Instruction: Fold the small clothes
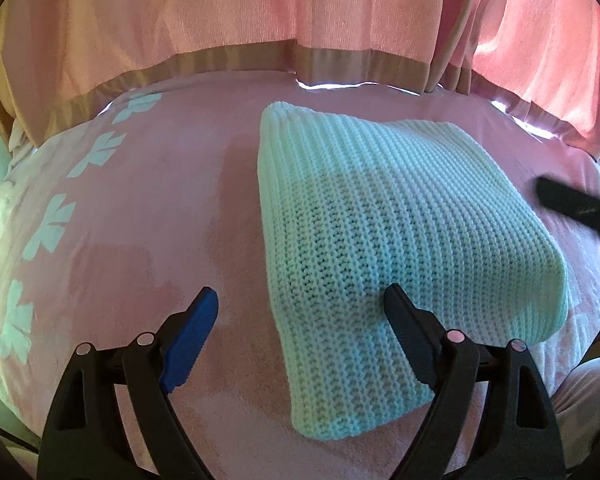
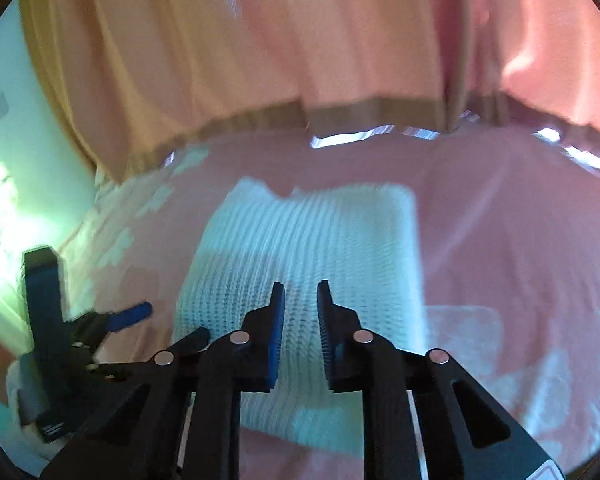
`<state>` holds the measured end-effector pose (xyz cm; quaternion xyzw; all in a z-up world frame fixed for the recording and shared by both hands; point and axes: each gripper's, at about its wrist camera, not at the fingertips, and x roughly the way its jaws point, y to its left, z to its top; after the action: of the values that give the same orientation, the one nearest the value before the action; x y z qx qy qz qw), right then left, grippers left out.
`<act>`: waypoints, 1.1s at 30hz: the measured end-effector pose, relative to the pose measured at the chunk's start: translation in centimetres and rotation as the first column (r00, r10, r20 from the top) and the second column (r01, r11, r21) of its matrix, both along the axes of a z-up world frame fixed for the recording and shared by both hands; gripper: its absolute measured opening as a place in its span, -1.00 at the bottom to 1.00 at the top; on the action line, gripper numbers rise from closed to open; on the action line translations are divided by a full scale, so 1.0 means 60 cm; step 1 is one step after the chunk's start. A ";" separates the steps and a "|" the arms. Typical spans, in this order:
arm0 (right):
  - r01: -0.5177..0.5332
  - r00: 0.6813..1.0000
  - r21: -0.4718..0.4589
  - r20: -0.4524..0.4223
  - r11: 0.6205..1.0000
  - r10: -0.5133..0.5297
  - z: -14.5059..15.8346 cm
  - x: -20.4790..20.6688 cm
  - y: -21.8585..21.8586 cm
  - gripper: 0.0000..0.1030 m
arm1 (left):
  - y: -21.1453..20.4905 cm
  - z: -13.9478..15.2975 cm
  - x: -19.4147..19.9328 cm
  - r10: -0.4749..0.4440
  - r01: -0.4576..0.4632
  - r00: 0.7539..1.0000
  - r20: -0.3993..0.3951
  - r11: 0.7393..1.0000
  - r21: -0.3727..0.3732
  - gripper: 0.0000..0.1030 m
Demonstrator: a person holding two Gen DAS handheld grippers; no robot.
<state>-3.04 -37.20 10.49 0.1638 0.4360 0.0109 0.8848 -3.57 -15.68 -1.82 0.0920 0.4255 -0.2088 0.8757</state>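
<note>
Folded mint knit (image 1: 400, 232) on bed (image 1: 140, 220), just ahead-right of wide-open left gripper (image 1: 300, 308); right gripper (image 2: 300, 292) nearly closed, empty, above it; press edges square.

A pale mint ribbed knit (image 1: 400, 216), folded into a thick, neat rectangle, lies flat on a pink bedspread (image 1: 148, 208).

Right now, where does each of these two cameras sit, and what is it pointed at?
Left wrist: rides the left gripper, open, looking along its fingers at the folded mint knit garment on the pink bedspread.
Right wrist: rides the right gripper, jaws narrowly apart, blurred, above the same garment; the left gripper shows at left.
Shared: garment, bedspread, pink curtain.
</note>
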 end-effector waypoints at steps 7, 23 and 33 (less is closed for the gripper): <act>-0.061 0.997 -0.039 -0.057 0.997 0.059 -0.036 0.038 0.036 -0.92 | 0.055 0.029 0.019 0.074 -0.072 0.997 0.025 0.996 -0.061 0.65; -0.193 0.981 -0.033 -0.046 0.981 0.191 -0.063 0.135 0.125 -0.97 | 0.085 0.037 0.041 0.124 -0.126 0.992 -0.023 0.988 -0.090 0.65; -0.094 0.995 -0.039 -0.048 0.995 0.092 -0.061 0.185 0.062 -0.94 | 0.069 0.034 0.043 0.134 -0.135 0.991 -0.019 0.988 -0.070 0.66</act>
<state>8.06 -33.49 6.83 0.1253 0.4636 0.0394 0.8763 -0.97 -11.54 0.23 0.0304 0.4293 -0.1651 0.8874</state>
